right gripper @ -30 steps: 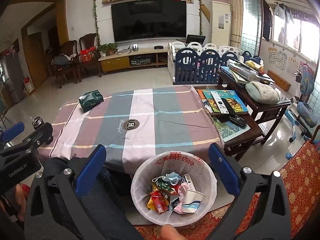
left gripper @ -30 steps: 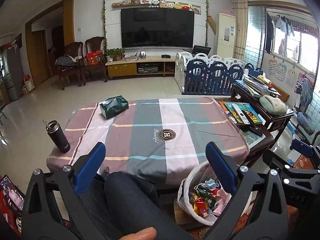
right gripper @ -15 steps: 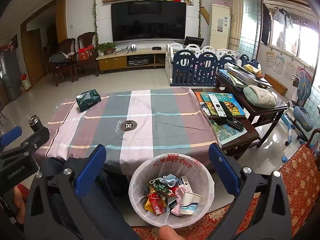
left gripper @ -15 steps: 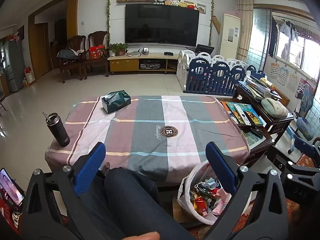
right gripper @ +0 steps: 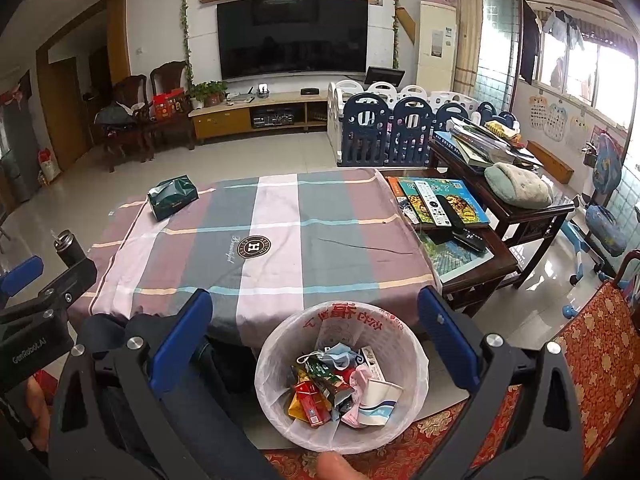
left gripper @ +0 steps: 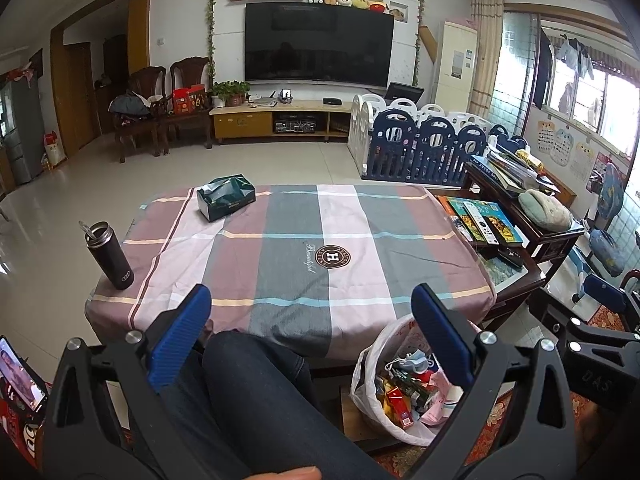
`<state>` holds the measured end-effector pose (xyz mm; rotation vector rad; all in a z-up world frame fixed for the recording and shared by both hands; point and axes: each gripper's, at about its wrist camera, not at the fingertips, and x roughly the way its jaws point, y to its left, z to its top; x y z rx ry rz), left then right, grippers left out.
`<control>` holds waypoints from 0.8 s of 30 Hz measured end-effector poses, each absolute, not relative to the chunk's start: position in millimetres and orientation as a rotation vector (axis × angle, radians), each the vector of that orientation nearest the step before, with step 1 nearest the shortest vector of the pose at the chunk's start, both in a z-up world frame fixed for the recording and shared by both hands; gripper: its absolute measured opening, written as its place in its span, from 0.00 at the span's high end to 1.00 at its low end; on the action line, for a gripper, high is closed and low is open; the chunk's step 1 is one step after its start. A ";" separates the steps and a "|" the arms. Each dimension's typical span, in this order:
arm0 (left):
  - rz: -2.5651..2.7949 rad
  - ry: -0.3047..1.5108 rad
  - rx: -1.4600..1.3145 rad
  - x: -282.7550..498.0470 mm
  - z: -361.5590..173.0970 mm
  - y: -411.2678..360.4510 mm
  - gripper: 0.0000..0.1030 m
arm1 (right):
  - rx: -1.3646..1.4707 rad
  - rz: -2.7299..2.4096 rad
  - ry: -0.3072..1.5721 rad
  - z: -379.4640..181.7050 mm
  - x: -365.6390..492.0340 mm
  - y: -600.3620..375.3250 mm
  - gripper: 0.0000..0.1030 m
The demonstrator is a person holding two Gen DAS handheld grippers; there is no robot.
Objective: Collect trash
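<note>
Both grippers had lifted a little since the earlier frames, so the table sat lower and looked fuller in each view, while nothing on it had shifted. The left gripper (left gripper: 308, 320) hung with its blue pads spread wide and nothing between them, above the person's dark trouser leg (left gripper: 256, 392). The right gripper (right gripper: 316, 324) was likewise spread and empty, poised over the bin (right gripper: 416, 356), which stood on the floor at the near edge of the table, at about five o'clock in the left wrist view. The trash (right gripper: 340, 388) lay heaped inside the white liner: a crumpled face mask, snack wrappers, a red carton and a paper cup. All of it looked light, soft and easily crushed, and the foil wrappers probably slippery, so a pinch across a folded edge or the cup's rim seemed the surest hold. The plaid tablecloth (left gripper: 360, 240) bore no loose litter that could be made out, only a green tissue pack (left gripper: 226, 197) at eleven o'clock and a black flask (left gripper: 110, 254) at nine o'clock, neither of which looked like rubbish. By that reading the collecting seemed nearly or wholly done.
</note>
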<state>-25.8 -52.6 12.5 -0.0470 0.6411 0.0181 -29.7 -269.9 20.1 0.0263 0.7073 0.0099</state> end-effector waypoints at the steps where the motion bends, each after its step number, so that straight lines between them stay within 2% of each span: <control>1: 0.017 0.642 -0.048 -25.7 12.3 -52.4 0.03 | 0.029 0.011 0.710 19.3 -29.3 -270.4 0.03; 24: 0.002 0.666 -0.053 -22.8 5.4 -54.6 0.03 | 0.047 0.015 0.736 14.0 -23.7 -274.1 0.03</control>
